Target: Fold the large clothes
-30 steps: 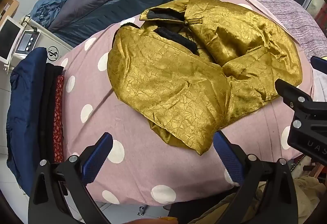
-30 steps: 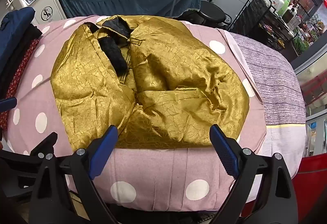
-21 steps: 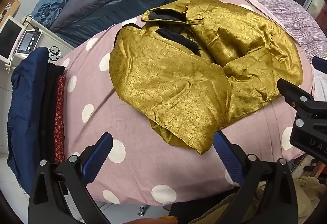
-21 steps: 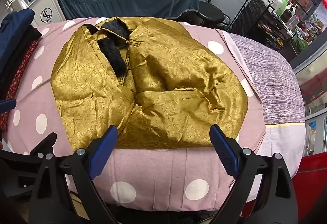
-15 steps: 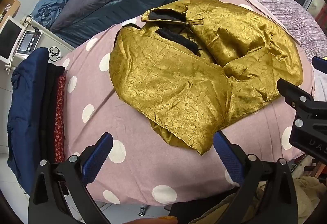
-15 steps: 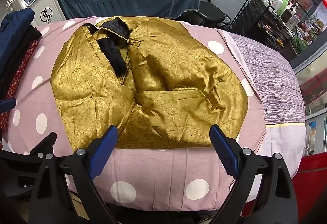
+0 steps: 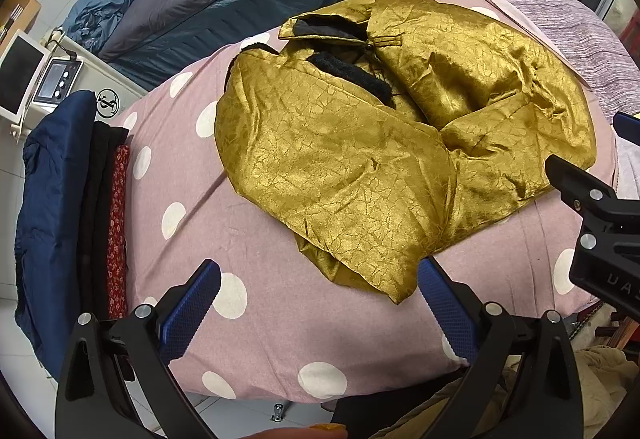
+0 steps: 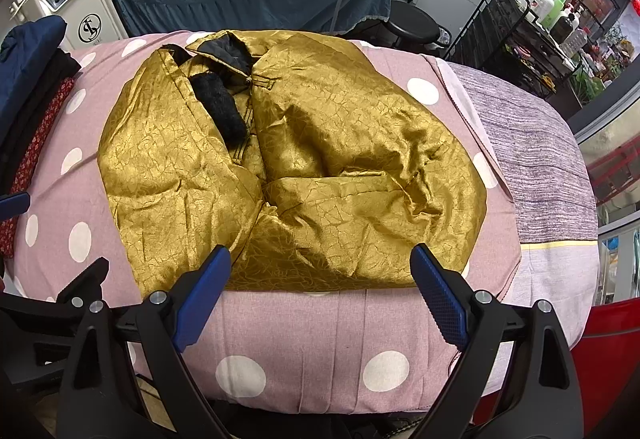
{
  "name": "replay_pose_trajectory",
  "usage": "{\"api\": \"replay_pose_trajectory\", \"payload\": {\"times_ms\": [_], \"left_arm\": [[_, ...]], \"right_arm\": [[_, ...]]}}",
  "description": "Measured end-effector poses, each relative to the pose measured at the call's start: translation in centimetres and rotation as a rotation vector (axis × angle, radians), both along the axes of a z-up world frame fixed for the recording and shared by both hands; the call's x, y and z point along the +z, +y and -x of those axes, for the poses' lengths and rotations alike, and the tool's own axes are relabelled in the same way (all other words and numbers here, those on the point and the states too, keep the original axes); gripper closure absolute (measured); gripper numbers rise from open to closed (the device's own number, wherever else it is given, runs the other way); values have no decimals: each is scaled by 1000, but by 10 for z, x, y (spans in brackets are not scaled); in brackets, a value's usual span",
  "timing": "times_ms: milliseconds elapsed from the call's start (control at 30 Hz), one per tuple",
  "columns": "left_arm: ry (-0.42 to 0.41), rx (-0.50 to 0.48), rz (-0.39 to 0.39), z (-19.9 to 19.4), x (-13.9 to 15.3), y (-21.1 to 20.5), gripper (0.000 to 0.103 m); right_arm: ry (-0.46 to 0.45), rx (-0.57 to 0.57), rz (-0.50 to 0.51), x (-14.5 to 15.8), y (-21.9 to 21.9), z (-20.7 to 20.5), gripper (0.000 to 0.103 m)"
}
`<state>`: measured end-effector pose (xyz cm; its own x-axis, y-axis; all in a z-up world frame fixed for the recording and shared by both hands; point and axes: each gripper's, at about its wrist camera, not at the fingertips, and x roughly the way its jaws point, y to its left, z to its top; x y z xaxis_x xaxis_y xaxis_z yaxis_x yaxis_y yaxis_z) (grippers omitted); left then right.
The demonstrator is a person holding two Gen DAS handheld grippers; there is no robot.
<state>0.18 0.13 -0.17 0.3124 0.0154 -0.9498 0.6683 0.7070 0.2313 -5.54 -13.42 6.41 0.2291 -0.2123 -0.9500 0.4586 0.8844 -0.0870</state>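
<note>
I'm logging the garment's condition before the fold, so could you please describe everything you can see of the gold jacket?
The gold jacket is shiny, crinkle-patterned satin-like cloth with a black fuzzy lining showing at the open collar and a small fastening beside it. It lies loosely bunched, panels folded over one another, on the pink polka-dot bedcover, collar at the far side. Its near hem reaches the bed's front edge. Both grippers, left and right, hover open, touching nothing.

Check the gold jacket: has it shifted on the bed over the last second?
No. The gold jacket keeps its place against the polka-dot sheet's white dots in both wrist views.
</note>
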Motion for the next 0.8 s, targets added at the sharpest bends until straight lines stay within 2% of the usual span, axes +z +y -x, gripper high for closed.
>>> {"api": "replay_pose_trajectory", "payload": {"times_ms": [800], "left_arm": [[13, 11, -16, 0, -4, 7, 6]], "right_arm": [[8, 2, -4, -3, -1, -3, 13]]}}
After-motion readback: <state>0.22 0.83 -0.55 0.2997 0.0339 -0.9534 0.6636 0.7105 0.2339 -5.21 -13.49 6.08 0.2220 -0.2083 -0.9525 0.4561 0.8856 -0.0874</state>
